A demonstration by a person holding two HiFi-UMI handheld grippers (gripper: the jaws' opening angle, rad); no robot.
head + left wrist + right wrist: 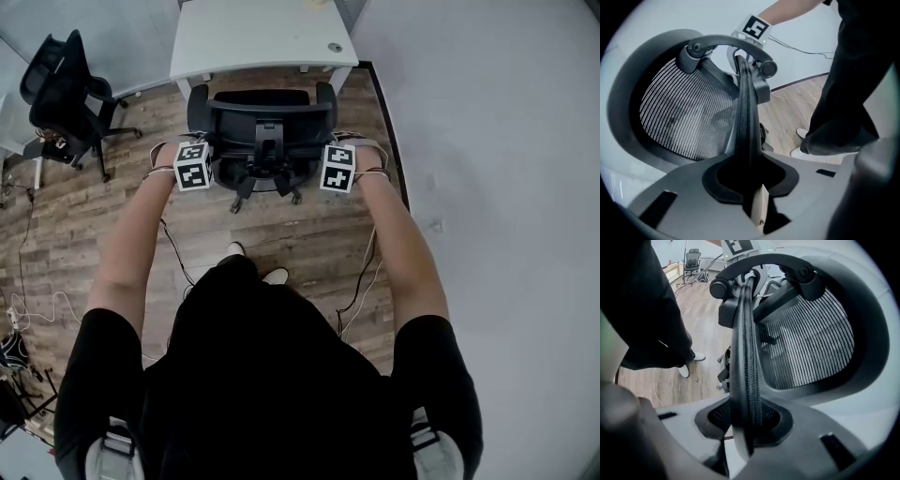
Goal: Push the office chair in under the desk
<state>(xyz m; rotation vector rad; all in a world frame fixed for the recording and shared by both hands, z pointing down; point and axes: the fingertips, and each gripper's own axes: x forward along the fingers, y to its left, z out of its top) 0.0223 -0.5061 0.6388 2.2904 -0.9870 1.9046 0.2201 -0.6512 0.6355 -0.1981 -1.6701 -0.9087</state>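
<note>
1. The wooden floor [94, 216] fills most of the head view, with a pale wall [497, 141] running down the right side.
2. The white desk [262, 37] sits at the top of that view, pushed up by the wall.
3. The office chair [262, 122] stands right at the desk's front edge with its back facing me. The seat front meets the desk edge, but I can't tell how far under it goes. The wheeled base is still out over the floor on my side.
4. A second black chair [66, 94] is parked well apart, off to the left.
5. Both my arms are stretched forward, one to each side of the backrest.
6. My left gripper [750, 187] has its fingers narrow and clamped on the left rim of the backrest. The dark edge runs straight up between them, with the mesh panel showing to one side.
7. My right gripper [745, 423] does the same on the right rim, fingers narrow and pinching the mesh-covered edge.
8. The marker cubes, left [192, 166] and right [337, 169], sit level with each other just beside the chair's frame.
9. Thin cables [361, 272] trail from my wrists down to the floor.
10. My white shoes [277, 276] poke out just behind the chair's base.
</note>
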